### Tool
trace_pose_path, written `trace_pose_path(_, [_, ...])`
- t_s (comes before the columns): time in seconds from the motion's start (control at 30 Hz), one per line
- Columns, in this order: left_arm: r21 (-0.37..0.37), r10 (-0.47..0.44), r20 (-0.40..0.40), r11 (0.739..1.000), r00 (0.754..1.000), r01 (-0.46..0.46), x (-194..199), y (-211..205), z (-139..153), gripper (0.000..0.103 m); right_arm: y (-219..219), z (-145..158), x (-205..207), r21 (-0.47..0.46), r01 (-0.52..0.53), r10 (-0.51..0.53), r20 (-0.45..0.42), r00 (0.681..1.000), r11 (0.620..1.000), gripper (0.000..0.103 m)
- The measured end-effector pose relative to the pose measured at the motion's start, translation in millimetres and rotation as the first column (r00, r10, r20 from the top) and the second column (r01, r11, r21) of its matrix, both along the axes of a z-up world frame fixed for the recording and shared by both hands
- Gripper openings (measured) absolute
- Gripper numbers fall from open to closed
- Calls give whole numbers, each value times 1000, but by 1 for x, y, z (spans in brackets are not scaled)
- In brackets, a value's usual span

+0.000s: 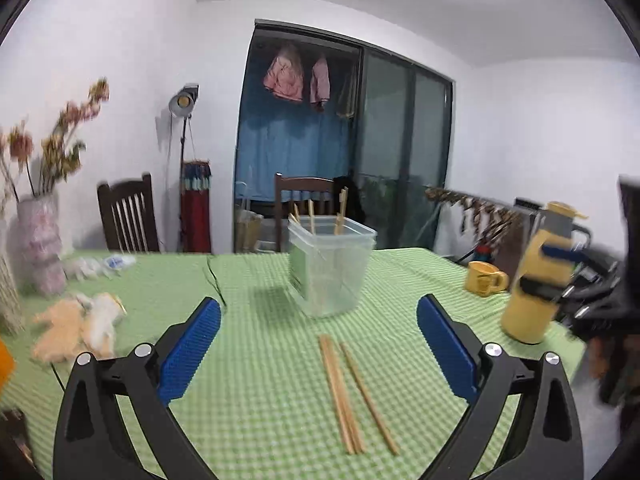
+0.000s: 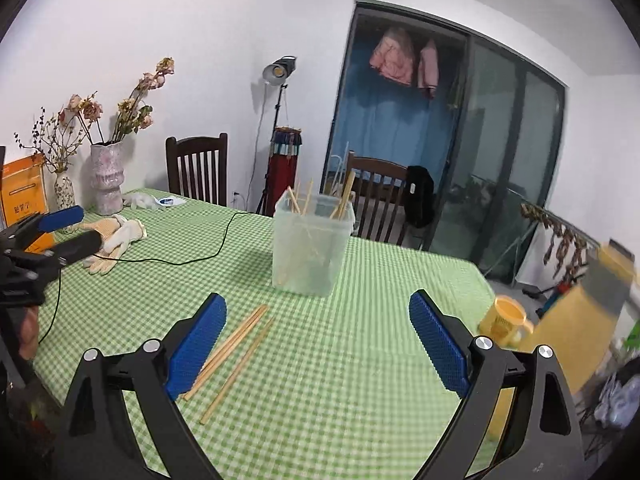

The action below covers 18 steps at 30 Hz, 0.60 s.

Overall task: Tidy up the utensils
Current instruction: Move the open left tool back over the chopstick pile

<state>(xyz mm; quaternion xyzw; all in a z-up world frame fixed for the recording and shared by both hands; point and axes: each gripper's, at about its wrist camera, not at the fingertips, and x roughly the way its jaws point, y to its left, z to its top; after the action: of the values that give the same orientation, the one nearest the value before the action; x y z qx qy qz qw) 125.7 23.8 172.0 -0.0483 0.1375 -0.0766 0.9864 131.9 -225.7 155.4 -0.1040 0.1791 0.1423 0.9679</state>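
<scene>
Hovering: my left gripper (image 1: 319,344) and my right gripper (image 2: 318,338) both hang above the green checked tablecloth (image 2: 360,380), holding nothing.
Finger state: both pairs of blue pads are spread wide apart, with bare cloth between them.
Loose chopsticks: the wooden chopsticks (image 1: 352,392) lie flat on the cloth, between and just ahead of my left fingers; from my right side the same chopsticks (image 2: 232,354) sit beside my left-hand pad, partly tucked behind it.
Risk, grasp: they lie flat and thin, so I judge my pads could skate over them or pinch the cloth instead, dragging the tablecloth.
Risk, count: two lie touching and one lies apart, so closing on the group may catch only some and flick the rest away.
Risk, container: the clear plastic tub (image 1: 332,268) looks light; a chopstick pushed against its rim, or against the sticks already leaning there, could tip it.
Risk, neighbours: the yellow flask (image 1: 540,276) and the yellow mug (image 1: 484,278) stand to the right of my left fingers, near my other gripper's path; a wide swing could knock them.
Tub contents: several chopsticks (image 2: 304,204) stand on end inside, leaning against the walls, tips above the rim.
Tub place: straight ahead of both finger pairs, beyond the loose sticks.
Mug contents: cannot tell.
</scene>
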Motion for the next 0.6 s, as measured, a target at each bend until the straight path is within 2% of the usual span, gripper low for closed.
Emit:
trace_pose_path(0.07, [-34,-5,-2,999,1000,5,-14,5,-16,95,3,-23,-5,2,34,-34,-15,999,999,89])
trace_pose_path(0.2, [-38,13,33,999,999,-12,-36,9,-49,95,7,-63,-28,27,109,-109,-3,994,994,89])
trace_pose_path(0.3, [-1,35,40,999,999,-35,-53,10,-82,95,9,-86,-41,38,115,-114,-17,993,993,89])
trace_pose_path(0.43, [50,-7,-18,999,1000,8,-60,7,-106,95,9,-111,-56,43,156,-153,-67,986,987,89])
trace_pose_path(0.53, [101,-15,-50,995,999,20,-64,5,-120,95,13,-127,-67,86,163,-153,-114,982,983,89])
trace_pose_path(0.6, [111,-16,-66,994,998,24,-65,5,-126,95,18,-135,-70,74,148,-137,-131,982,986,89])
